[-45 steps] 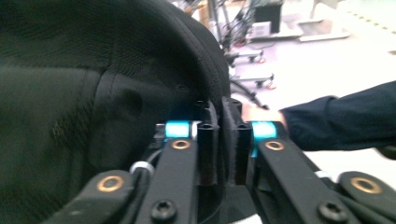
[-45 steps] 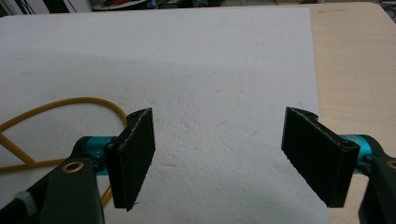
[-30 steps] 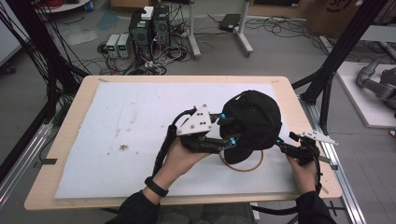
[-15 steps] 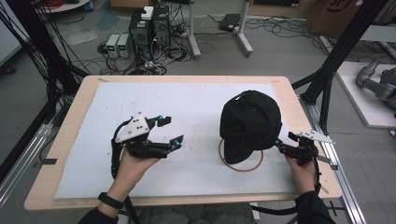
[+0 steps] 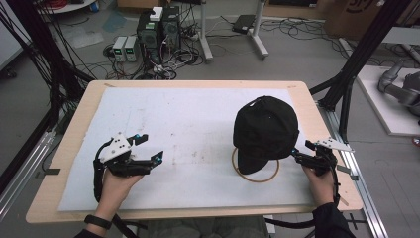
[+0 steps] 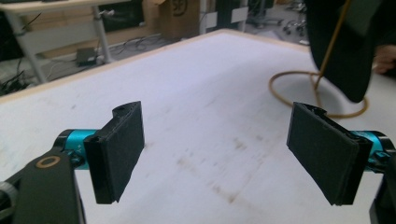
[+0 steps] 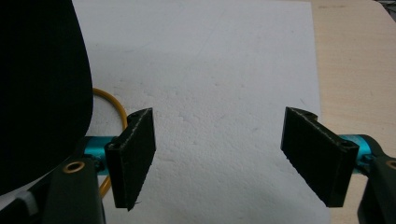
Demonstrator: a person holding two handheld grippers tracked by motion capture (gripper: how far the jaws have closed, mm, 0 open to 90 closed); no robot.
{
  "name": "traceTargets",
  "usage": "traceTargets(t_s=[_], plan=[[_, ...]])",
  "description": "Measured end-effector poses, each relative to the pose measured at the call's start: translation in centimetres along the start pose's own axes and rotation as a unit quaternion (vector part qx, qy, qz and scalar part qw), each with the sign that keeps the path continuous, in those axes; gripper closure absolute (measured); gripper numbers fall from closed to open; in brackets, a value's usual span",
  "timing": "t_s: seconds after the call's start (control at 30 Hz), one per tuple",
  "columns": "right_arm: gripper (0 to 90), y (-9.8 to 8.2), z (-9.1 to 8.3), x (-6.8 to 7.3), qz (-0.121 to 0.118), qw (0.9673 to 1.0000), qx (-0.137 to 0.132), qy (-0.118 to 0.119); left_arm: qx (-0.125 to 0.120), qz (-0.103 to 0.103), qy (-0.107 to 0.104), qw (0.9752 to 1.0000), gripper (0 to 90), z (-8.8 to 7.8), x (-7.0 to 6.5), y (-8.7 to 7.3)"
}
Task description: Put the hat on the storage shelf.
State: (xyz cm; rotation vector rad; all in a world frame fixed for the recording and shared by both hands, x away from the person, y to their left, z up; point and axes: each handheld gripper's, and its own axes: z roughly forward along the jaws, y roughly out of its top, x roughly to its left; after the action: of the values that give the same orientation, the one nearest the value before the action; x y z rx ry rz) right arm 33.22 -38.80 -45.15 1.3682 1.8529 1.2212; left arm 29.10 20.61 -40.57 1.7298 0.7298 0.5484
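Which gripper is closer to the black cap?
The right gripper, just beside the cap on its stand; the left gripper is far across the mat.

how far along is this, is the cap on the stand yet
Done, it seems: the black cap hangs on the gold wire stand. In hand: nothing; the left gripper and right gripper are both open and empty. Left: apparently just moving the right gripper away from the cap.

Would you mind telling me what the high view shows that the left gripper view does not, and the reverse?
The high view alone gives the whole black cap on its stand, the right gripper beside it, and the floor's cables. The left gripper view alone gives a close look at the left gripper, jaws wide apart with nothing between them. Both share the white mat, the stand's brass ring and the cap's lower edge.
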Motion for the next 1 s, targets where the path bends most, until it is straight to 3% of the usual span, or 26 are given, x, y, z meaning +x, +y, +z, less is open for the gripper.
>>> traceTargets(t_s=[0.13,0.27,0.33,0.53,0.73,1.0], plan=[[25.9,0.0,0.0,0.1,-0.002,1.0,0.002,-0.001,0.012,-0.007,0.019,0.9997,19.5,-0.2,0.8,-1.4],[25.9,0.0,0.1,0.1,-0.003,1.0,0.002,0.0,0.024,-0.037,0.036,0.9984,19.5,-0.3,1.9,-3.1],[25.9,0.0,0.1,0.1,-0.006,1.0,0.002,0.0,0.029,-0.038,0.042,0.998,19.5,-0.4,2.1,-3.4],[25.9,0.0,0.1,0.1,-0.011,0.9999,0.002,0.002,0.033,-0.041,0.053,0.9972,19.4,-0.3,2.4,-3.8],[25.9,0.0,0.1,0.3,-0.015,0.9999,0.007,0.003,0.054,-0.042,0.062,0.9957,19.9,0.1,2.6,-4.5],[25.9,0.1,0.2,0.3,-0.019,0.9998,0.009,0.004,0.051,-0.049,0.066,0.9953,20.0,0.0,2.7,-4.6]])
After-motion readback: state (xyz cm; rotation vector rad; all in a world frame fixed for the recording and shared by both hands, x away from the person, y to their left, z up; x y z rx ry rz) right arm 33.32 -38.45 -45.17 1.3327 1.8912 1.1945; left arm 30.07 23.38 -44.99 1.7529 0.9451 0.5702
